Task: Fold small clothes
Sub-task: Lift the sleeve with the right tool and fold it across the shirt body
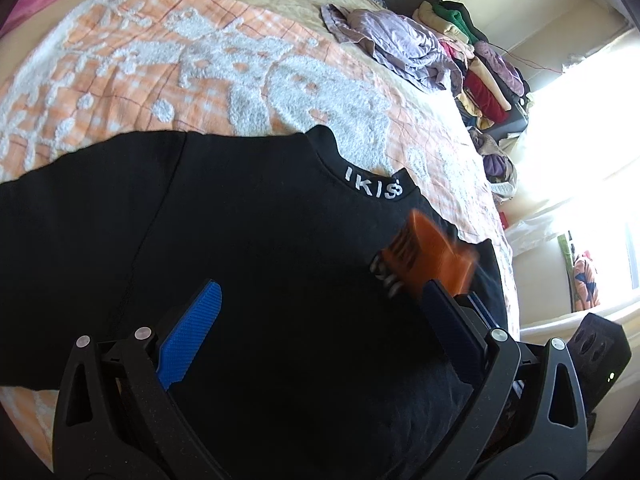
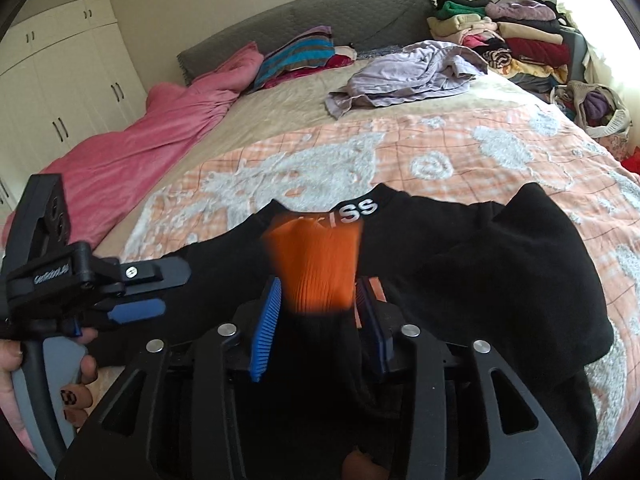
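Note:
A black top point(image 1: 248, 240) with white letters on its collar point(image 2: 356, 208) lies spread on the bed. My left gripper point(image 1: 320, 286) hovers over its body, jaws wide apart and nothing between them. It also shows at the left of the right wrist view, where a hand holds the left gripper point(image 2: 160, 288). My right gripper point(image 2: 319, 280) is low over the top near the collar. A blurred orange ribbed piece point(image 2: 316, 264) and a fold of black cloth sit between its blue pads point(image 2: 266, 320), which do not press on them. The left wrist view shows the orange piece point(image 1: 432, 256) too.
An orange and white blanket point(image 2: 460, 152) covers the near half of the bed. A crumpled lilac garment point(image 2: 404, 76) lies farther back, beside stacked folded clothes point(image 2: 520, 40). A pink quilt point(image 2: 132, 148) runs along the left edge, by the grey headboard point(image 2: 360, 12).

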Demonstrator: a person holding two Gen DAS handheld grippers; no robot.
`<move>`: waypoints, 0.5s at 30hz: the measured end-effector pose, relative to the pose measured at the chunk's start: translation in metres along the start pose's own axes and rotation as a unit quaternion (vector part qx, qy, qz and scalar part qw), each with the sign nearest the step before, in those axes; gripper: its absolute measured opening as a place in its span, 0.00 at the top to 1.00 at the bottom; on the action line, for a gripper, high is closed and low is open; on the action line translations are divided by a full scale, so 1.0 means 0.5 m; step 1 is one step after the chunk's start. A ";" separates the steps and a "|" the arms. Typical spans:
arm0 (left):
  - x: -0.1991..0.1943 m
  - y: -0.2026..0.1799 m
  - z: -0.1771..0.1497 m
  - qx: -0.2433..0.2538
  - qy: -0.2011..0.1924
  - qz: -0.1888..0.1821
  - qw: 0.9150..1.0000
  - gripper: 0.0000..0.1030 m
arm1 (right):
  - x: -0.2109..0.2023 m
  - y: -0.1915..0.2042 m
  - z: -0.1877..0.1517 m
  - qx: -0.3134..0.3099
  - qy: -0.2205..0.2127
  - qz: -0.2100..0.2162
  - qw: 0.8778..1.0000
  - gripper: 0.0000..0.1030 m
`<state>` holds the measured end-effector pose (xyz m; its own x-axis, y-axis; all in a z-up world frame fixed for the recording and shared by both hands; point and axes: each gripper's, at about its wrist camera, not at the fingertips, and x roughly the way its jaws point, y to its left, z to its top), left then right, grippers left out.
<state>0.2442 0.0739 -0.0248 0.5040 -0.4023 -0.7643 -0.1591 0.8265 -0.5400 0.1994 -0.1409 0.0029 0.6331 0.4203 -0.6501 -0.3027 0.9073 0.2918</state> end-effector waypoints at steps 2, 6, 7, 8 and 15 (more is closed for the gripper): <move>0.005 -0.001 -0.002 0.002 0.003 0.000 1.000 0.09 | -0.006 0.003 -0.006 -0.002 0.003 0.008 1.000 0.60; 0.018 -0.005 -0.012 0.006 0.014 -0.005 1.000 0.09 | -0.026 -0.005 -0.009 0.003 -0.001 0.009 1.000 0.59; 0.023 -0.008 -0.016 0.008 0.018 -0.006 1.000 0.09 | -0.033 -0.010 -0.008 0.007 -0.002 0.009 1.000 0.59; 0.027 -0.010 -0.020 0.009 0.021 -0.008 1.000 0.09 | -0.039 -0.015 -0.008 0.010 -0.004 0.009 1.000 0.59; 0.065 -0.034 -0.043 0.018 0.045 -0.013 0.999 0.31 | -0.093 -0.068 -0.006 0.037 -0.023 0.000 0.999 0.56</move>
<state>0.2452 0.0384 -0.0480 0.4284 -0.4566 -0.7797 -0.1146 0.8285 -0.5481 0.1780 -0.1913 0.0211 0.6661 0.4195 -0.6168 -0.2509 0.9047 0.3444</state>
